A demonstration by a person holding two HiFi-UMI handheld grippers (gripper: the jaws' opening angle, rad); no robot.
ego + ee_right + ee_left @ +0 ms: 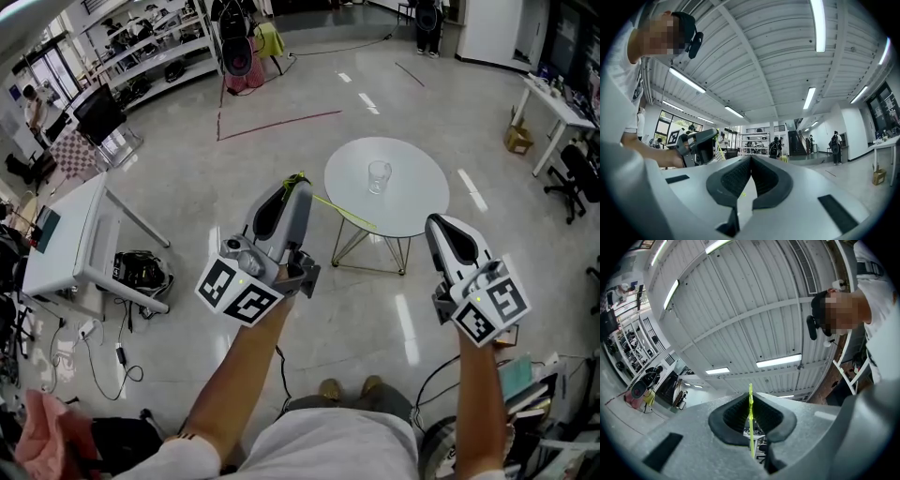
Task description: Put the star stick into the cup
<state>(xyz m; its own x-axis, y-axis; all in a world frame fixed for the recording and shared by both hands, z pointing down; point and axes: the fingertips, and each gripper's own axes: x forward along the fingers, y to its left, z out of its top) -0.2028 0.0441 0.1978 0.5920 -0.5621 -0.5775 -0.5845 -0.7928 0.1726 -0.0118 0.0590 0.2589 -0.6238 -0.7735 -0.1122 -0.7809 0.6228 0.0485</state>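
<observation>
- The left gripper (297,184) is clamped on the thin yellow-green star stick (343,211), so the pick-up looks done.
- The right gripper (437,225) is closed with nothing in it.
- The cup (379,175) stands on the round table (427,202), well apart from the stick; carrying it over and inserting it remain.

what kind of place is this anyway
Probably a large open lab or workshop hall: metal shelving racks loaded with gear, a white work desk, and a ribbed white ceiling with strip lights.
</observation>
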